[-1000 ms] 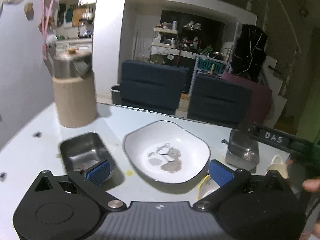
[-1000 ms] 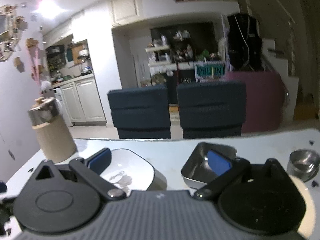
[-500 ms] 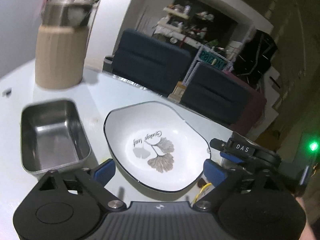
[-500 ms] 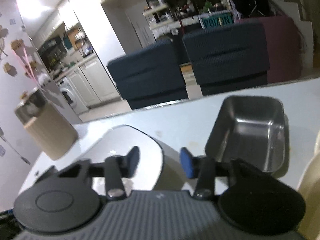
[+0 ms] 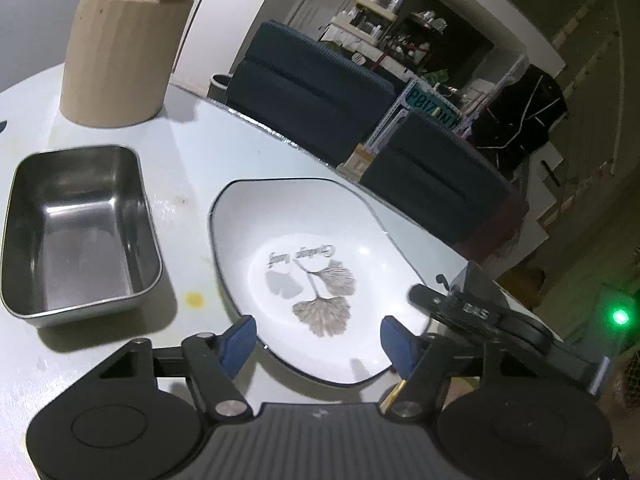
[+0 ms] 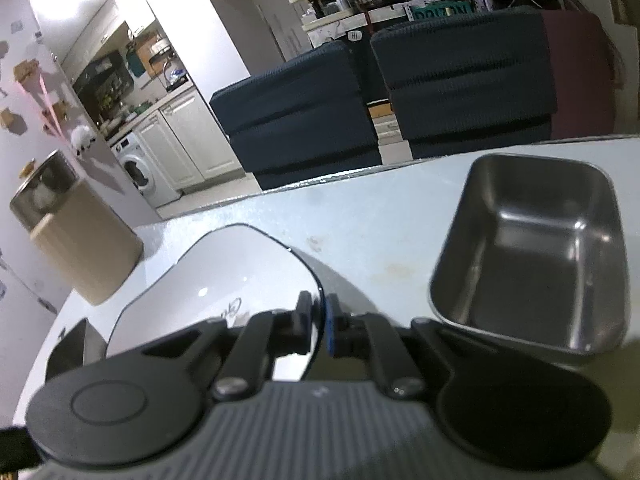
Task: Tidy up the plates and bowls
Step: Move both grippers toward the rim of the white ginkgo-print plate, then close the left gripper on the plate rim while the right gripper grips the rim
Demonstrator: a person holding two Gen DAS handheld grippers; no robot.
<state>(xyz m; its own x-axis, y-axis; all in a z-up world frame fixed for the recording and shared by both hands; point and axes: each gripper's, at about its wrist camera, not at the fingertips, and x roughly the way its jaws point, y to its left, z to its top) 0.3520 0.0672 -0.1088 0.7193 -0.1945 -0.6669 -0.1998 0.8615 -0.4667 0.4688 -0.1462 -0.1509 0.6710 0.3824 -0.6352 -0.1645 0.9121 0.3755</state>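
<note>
The right gripper (image 6: pixel 318 326) has its pads closed on the near-right rim of the white plate (image 6: pixel 224 276); only the thin edge shows between them. The left gripper (image 5: pixel 318 340) stands wide open, holding nothing, its blue pads either side of the plate's (image 5: pixel 304 272) near edge.

Sorting seems barely begun: nothing is stacked, and the plate appears to rest on the pale table (image 5: pixel 192 168), though the right wrist view is too low to say whether that rim is already lifted.

In the left wrist view the plate is a rounded oblong, its long axis running from about 11 o'clock to 5 o'clock, with the leaf print's lettering reading upside down, so its top points toward the camera.

A steel tray (image 5: pixel 78 228) sits at 9 o'clock of the plate, apart from it. In the right wrist view another steel tray (image 6: pixel 536 256) lies at 2 o'clock of the gripper. Both remain to be gathered.
</note>
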